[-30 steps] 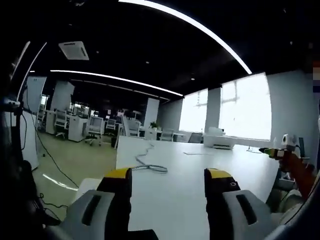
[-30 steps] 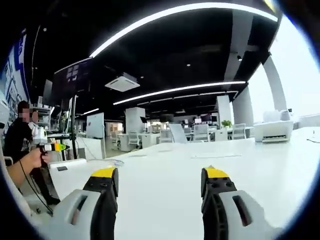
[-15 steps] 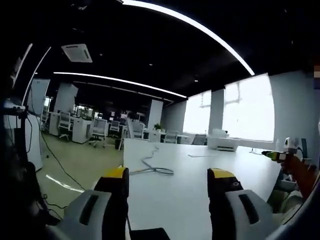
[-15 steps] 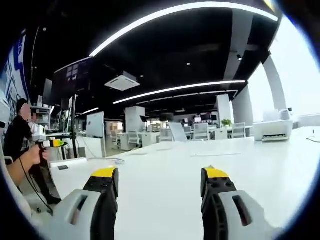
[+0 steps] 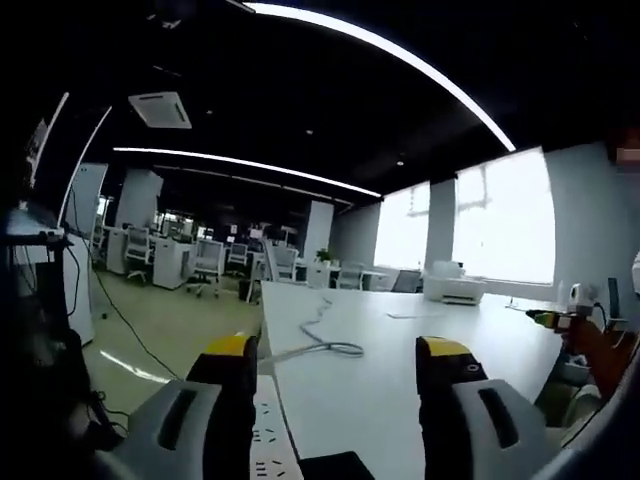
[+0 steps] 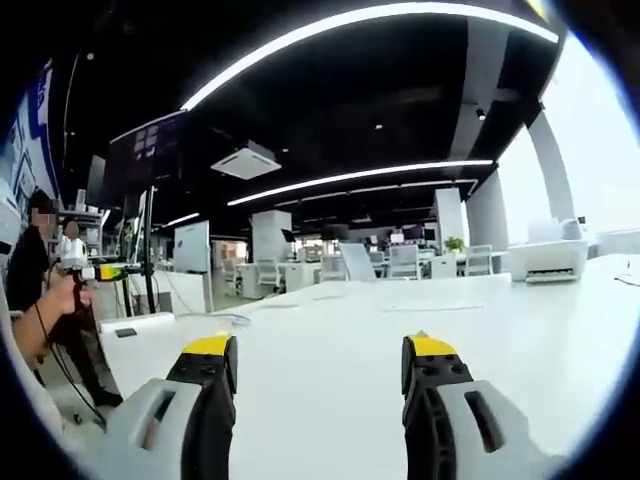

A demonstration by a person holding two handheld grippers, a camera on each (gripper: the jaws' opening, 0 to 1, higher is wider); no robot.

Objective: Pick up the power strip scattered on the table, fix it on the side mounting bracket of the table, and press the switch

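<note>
**Grey jaws, yellow tips, black inner faces**

The left gripper has two broad jaws in pale grey plastic, each with a dark, slot-shaped recess along its upper face. The inner side of each jaw is black, and each ends in a bright yellow cap. The right jaw's black part carries a small round mark, perhaps a screw or a hole; the view is too soft to say which.

The right gripper is built the same way: pale grey shells with a dark slot, black inner faces and yellow caps at the tips. Small round marks dot the black part of its right jaw.
</note>
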